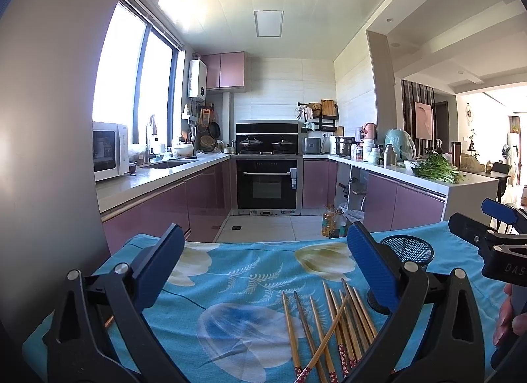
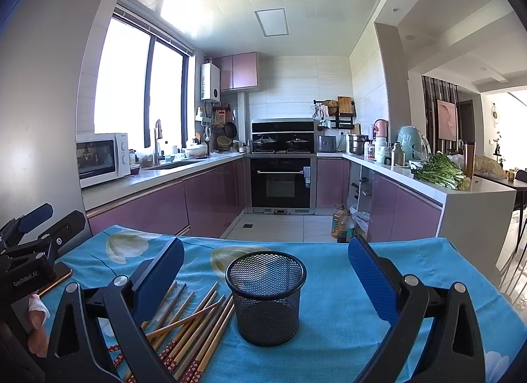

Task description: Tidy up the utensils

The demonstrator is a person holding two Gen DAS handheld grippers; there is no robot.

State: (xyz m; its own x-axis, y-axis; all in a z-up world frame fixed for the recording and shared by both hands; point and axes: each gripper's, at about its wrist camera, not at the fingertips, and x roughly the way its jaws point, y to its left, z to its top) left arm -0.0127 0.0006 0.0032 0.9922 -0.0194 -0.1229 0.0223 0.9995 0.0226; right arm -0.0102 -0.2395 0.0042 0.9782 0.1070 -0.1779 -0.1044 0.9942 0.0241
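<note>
Left to right across a table under a blue flowered cloth (image 2: 329,333), with a kitchen beyond. At the far left of the right wrist view, a phone (image 2: 61,276) lies flat on the cloth beneath the left gripper (image 1: 263,271), which hovers over the left half of the table; its fingers stand wide apart and hold nothing. Next come the chopsticks (image 2: 194,327) — a loose bundle of bamboo sticks with red patterned ends, lying flat on the cloth, mostly side by side, one crossed diagonally over the rest. Just to their right stands the cup (image 2: 266,297), a black mesh holder, upright; the nearest sticks lie at its base, though contact cannot be confirmed. Its interior appears empty. The right gripper (image 2: 266,279) faces the cup, which is framed between its fingers — these too are spread wide and touch nothing.

Progress, as judged: the task stands at its start. No chopstick is in the cup and none is gripped; the whole bundle remains to be lifted and stood in the holder. The crossed stick, lying uppermost, looks the easiest first pick.
</note>
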